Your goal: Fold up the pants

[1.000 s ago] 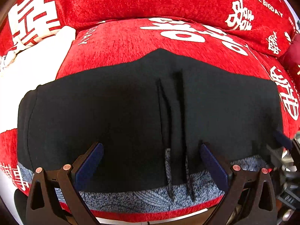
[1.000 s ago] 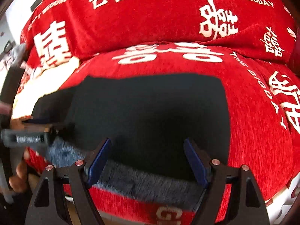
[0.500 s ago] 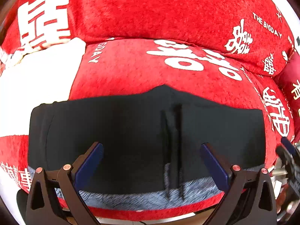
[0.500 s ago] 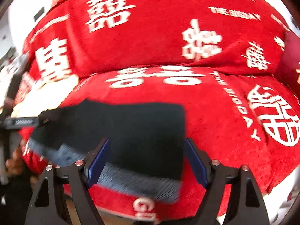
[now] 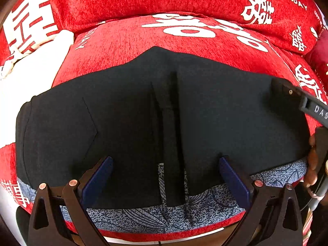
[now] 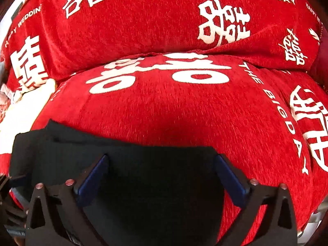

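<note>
Black pants lie flat on a red sofa seat, their blue-grey patterned waistband along the near edge with two black drawstrings across it. My left gripper is open just above the waistband, holding nothing. My right gripper is open over the right part of the pants, holding nothing. The right gripper also shows at the right edge of the left wrist view.
The red sofa seat cushion with white characters runs under the pants. A red back cushion stands behind it. A white cloth lies on the left of the seat.
My left gripper has moved closer and lower over the waistband. My right gripper has come in over the right part of the pants, which now fills the space between its fingers.
</note>
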{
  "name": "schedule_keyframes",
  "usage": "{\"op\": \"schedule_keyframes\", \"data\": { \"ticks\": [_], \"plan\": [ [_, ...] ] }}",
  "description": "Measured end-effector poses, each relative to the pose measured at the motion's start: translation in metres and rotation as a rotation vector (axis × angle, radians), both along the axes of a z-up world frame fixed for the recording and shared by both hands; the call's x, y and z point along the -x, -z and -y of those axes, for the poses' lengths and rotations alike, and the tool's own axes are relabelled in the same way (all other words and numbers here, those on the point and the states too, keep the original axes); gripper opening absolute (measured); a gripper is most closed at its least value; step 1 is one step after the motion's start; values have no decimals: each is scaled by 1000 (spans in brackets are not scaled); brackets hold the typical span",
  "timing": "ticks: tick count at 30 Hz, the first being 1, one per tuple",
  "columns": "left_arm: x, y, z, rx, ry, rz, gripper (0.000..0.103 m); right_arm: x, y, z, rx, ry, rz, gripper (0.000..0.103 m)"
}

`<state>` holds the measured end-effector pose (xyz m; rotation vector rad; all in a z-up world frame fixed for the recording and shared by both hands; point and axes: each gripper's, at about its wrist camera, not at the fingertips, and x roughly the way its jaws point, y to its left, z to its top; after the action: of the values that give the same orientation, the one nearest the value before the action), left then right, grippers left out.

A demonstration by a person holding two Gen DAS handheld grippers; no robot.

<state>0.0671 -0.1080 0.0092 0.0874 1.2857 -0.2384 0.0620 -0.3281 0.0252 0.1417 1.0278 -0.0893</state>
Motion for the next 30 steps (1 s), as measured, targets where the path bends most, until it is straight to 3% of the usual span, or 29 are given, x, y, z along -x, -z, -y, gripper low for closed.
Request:
{"op": "schedule_keyframes", "data": {
  "ticks": [3, 8, 13, 15, 18, 23, 26, 30],
  "plan": [
    [-1, -5, -4, 15, -19, -12, 103, 12, -14, -2, 0, -2, 21, 103],
    [-7, -20, -19, 65, -78, 39, 103, 57, -47, -22, 34, -48, 143, 103],
    [-16, 0, -18, 18, -83, 7, 103, 64, -20, -41, 83, -79, 43, 103],
    [-11, -1, -18, 14, -62, 36, 103, 70, -6, -44, 77, -63, 2, 103],
    [-4, -2, -19, 9, -34, 49, 103, 86, -1, -56, 135, -89, 2, 103],
    [9, -13, -28, 27, -20, 45, 103, 117, -9, -64, 136, -119, -9, 103],
    [16, -27, -36, 36, -31, 102, 103, 127, -20, -58, 108, -104, 3, 103],
    [11, -20, -30, 43, -28, 67, 103, 120, -27, -53, 101, -65, 27, 103]
  ]
}}
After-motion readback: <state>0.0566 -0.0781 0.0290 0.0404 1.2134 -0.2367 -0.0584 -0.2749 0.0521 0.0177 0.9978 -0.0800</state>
